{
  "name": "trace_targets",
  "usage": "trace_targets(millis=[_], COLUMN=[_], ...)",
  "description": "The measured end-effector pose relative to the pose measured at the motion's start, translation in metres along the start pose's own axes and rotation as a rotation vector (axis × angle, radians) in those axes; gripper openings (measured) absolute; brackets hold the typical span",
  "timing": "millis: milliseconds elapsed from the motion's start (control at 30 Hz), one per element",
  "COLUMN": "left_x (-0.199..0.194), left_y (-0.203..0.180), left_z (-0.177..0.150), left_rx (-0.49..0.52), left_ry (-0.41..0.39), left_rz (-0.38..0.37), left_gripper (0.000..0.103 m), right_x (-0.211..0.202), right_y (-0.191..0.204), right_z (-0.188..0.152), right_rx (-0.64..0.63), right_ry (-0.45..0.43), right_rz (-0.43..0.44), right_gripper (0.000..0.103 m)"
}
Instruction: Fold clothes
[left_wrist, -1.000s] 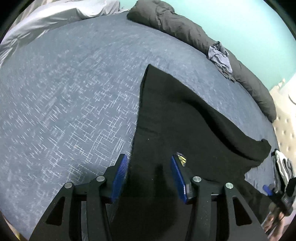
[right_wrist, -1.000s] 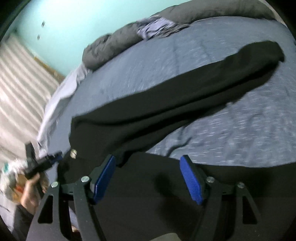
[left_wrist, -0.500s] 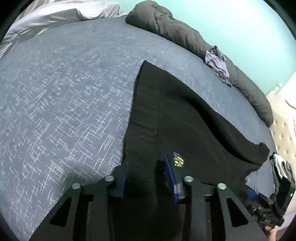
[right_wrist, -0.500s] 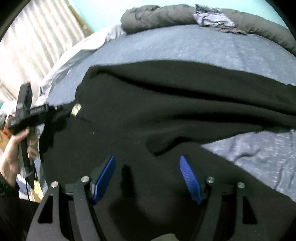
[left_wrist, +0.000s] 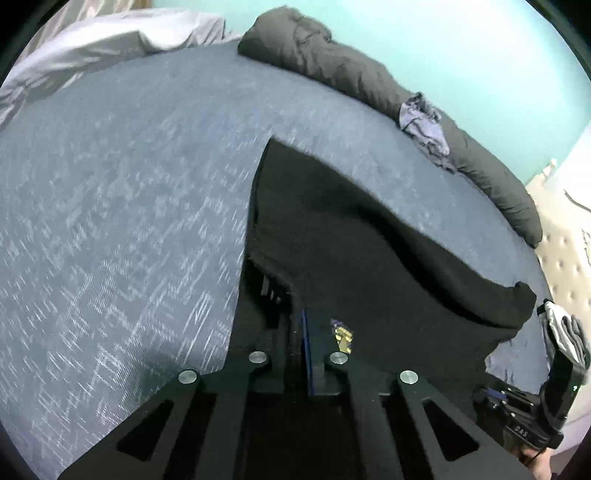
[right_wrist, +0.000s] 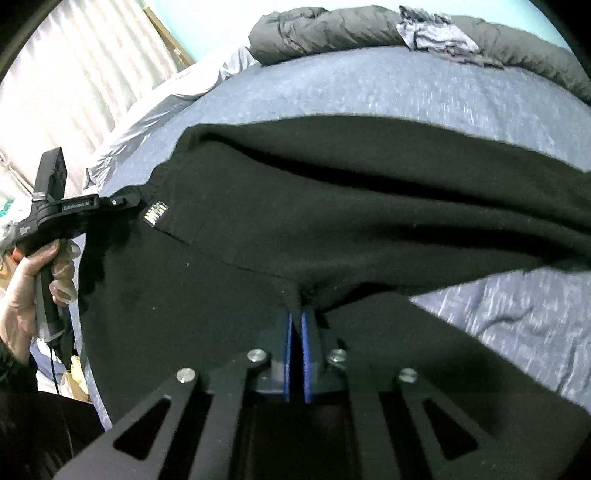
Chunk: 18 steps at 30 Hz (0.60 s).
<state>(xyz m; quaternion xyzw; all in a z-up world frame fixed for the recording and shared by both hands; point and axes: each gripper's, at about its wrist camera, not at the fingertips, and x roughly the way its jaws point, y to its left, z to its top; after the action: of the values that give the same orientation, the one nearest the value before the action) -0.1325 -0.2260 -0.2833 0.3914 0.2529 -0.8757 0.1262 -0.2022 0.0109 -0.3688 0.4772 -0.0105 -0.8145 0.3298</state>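
Jaws of both grippers pinch the black garment (right_wrist: 369, 206); a grey duvet (left_wrist: 369, 85) lies beyond.

both wrist views sit low and close over the black garment (left_wrist: 369, 258) on the bed (left_wrist: 110, 221), facing 12 o'clock toward the grey duvet (right_wrist: 332, 29) both share.

- We see a bed (left_wrist: 122, 206) under a blue-grey patterned cover.
- A dark grey duvet (left_wrist: 347, 74) is rolled along its far edge.
- A teal wall (left_wrist: 461, 51) stands behind.
- Pale curtains (right_wrist: 85, 74), perhaps backlit, hang beside it.
- A tufted beige headboard (left_wrist: 565, 251) stands at one side.
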Motion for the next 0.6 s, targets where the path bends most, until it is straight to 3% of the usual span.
trace_targets(millis=[133, 267, 433, 600], left_x=[-0.016, -0.012, 0.015, 0.038], left_y=[-0.011, -0.021, -0.021, -0.014], left_z=[0.015, 0.035, 0.047, 0.035], left_rx=[0.022, 0.033, 0.015, 0.001], left_ry=[-0.076, -0.102, -0.06, 0.021], left_rz=[-0.006, -0.026, -0.024, 0.039], left_gripper=[0.003, 0.003, 0.004, 0.015], right_x=[-0.013, -0.018, -0.004, 0.017], right_y=[-0.011, -0.025, -0.037, -0.045], right_z=[0.013, 0.036, 0.051, 0.044], right_rx=[0.029, 0.039, 0.037, 0.056], right_ry=[-0.065, -0.121, -0.118, -0.058], right_rz=[-0.008, -0.019, -0.06, -0.073], right_gripper=[0.004, 0.004, 0.004, 0.004])
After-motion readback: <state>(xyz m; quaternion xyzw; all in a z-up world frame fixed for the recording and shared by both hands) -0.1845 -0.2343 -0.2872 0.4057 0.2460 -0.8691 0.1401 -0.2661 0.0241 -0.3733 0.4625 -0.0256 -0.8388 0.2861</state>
